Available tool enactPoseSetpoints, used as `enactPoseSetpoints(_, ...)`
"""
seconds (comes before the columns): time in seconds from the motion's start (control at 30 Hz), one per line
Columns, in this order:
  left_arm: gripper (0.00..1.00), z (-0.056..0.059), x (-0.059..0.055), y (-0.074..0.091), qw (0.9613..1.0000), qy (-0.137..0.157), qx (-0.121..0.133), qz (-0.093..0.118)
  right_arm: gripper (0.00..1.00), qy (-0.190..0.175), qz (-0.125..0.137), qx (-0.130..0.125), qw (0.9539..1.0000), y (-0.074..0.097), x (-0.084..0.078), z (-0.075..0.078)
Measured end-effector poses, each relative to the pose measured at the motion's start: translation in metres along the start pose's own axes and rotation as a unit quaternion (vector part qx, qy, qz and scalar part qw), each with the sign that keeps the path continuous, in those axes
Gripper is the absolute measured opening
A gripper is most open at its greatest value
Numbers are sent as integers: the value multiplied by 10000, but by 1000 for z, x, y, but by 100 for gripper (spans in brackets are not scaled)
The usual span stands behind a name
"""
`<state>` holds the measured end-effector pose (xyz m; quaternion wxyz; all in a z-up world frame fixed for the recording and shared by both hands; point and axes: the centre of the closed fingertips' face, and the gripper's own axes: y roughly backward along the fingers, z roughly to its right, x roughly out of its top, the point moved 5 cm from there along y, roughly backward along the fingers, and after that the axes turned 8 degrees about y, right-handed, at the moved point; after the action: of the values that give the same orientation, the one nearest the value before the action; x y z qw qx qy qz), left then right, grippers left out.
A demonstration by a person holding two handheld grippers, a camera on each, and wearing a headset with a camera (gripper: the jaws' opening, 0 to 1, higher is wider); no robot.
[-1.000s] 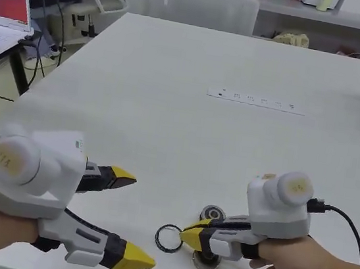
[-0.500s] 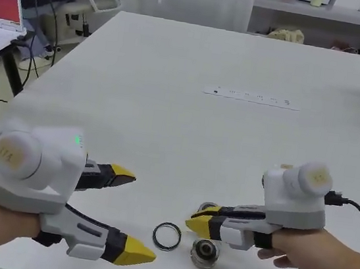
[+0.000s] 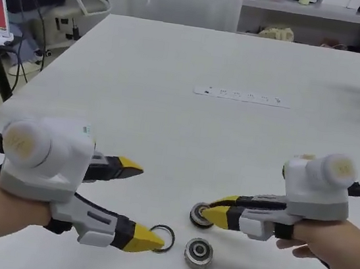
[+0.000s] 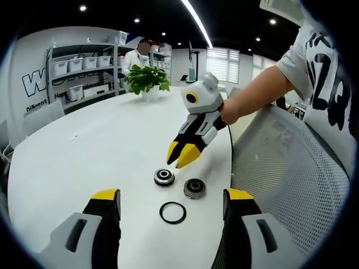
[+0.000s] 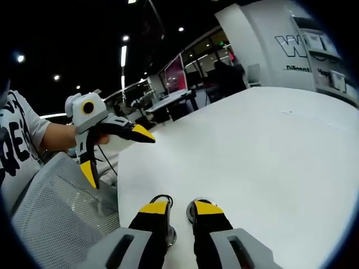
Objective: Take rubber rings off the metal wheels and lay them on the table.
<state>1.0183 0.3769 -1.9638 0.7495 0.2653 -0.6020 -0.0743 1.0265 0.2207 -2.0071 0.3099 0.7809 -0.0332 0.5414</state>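
Head view: on the white counter (image 3: 244,149), the left claw (image 3: 139,202) has its jaws spread wide, and the lower yellow tip covers part of a loose black rubber ring (image 3: 167,239) lying flat. Just right of the ring sits the near wheel (image 3: 199,254). Beyond it is the far wheel (image 3: 197,216), where the tips of the right claw (image 3: 212,215) meet its rim, the jaws only narrowly parted and pinching nothing.

Left gripper view: the left claw (image 4: 171,196) is wide apart and empty, with the rubber ring (image 4: 173,213) on the counter between its tips. The far wheel (image 4: 164,177) and near wheel (image 4: 194,188) lie beyond, under the right claw (image 4: 185,154).

Right gripper view: the right claw (image 5: 180,208) shows a slim gap. The far wheel (image 5: 191,210) peeks beside one jaw, the near wheel (image 5: 170,235) beside the other, and the rubber ring (image 5: 162,198) lies behind. The left claw (image 5: 119,157) hovers, spread.
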Motion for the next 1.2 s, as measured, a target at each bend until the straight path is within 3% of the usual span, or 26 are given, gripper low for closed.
enactPoseSetpoints(0.33,65,-10,9,-13,10000,30,-90,3,16,324,-151,-193,9992,12,-5,13)
enactPoseSetpoints(0.43,62,-12,11,-19,9999,21,-128,-21,17,517,-307,-238,9979,13,-11,16)
enactPoseSetpoints(0.87,51,-23,5,-41,9994,41,-247,-256,19,838,-605,-309,9942,4,-26,18)
enactPoseSetpoints(1.2,44,-22,-1,-58,9987,94,-293,-396,20,959,-715,-316,9923,4,-33,20)
